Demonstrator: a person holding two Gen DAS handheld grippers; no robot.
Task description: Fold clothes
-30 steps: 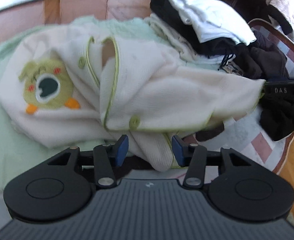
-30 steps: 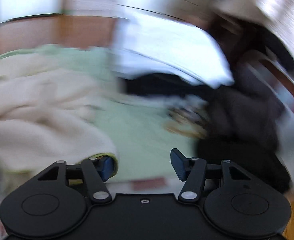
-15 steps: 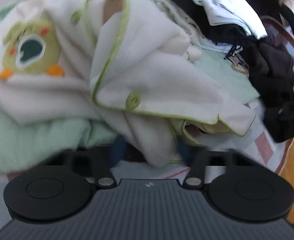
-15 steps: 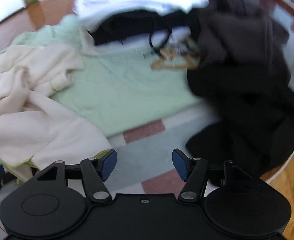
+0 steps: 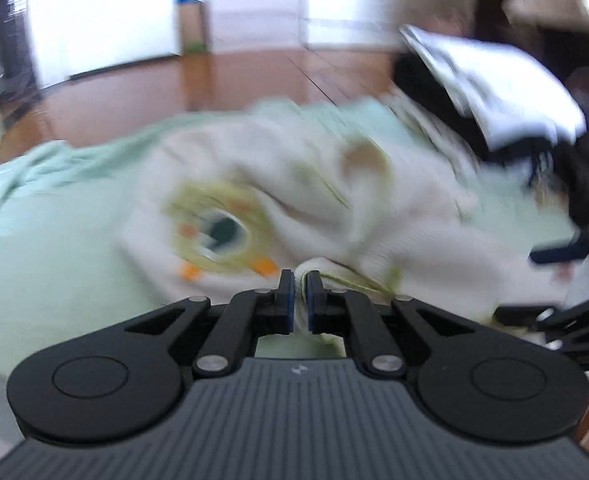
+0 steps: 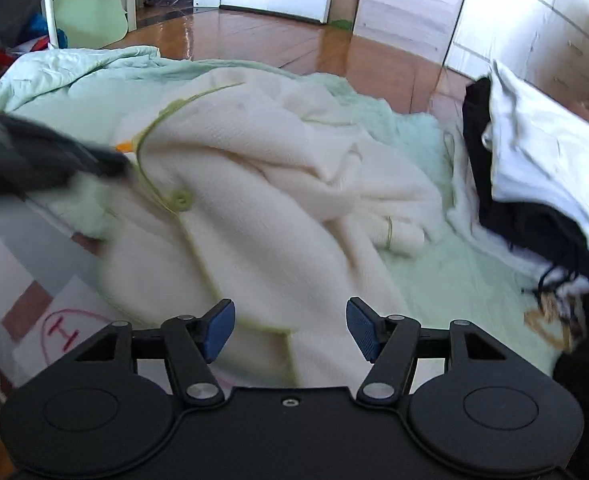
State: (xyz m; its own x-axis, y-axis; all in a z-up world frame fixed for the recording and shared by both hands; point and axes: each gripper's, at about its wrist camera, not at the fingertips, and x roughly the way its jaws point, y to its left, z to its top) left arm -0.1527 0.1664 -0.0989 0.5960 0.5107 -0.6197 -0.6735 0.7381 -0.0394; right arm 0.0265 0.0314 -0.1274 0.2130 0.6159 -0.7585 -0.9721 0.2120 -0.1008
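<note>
**Left claw pinches cream cardigan hem; right claw spread**

Left claw (image 5: 299, 298), seen from its own wrist camera: blue pads nearly together, a fold of green-piped hem caught between them. This is the cream cardigan (image 5: 394, 216), blurred here. Its green duck patch (image 5: 220, 232) sits just left of the pinch. Beneath it a mint-green blanket (image 5: 54, 232). Far right, a stack of white and black clothes (image 5: 490, 92). My right claw's blue tip (image 5: 560, 254) pokes in at the right edge.

Right wrist view: right claw (image 6: 290, 330) wide apart, nothing between its pads, hovering over the cardigan's (image 6: 262, 208) near edge. A green button (image 6: 180, 200) shows on the piping. My left claw (image 6: 46, 160) enters from the left, dark and blurred, touching the cardigan. The clothes stack (image 6: 534, 168) sits to the right, a checked rug (image 6: 22, 280) lower left, wooden floor (image 6: 334, 52) beyond.
</note>
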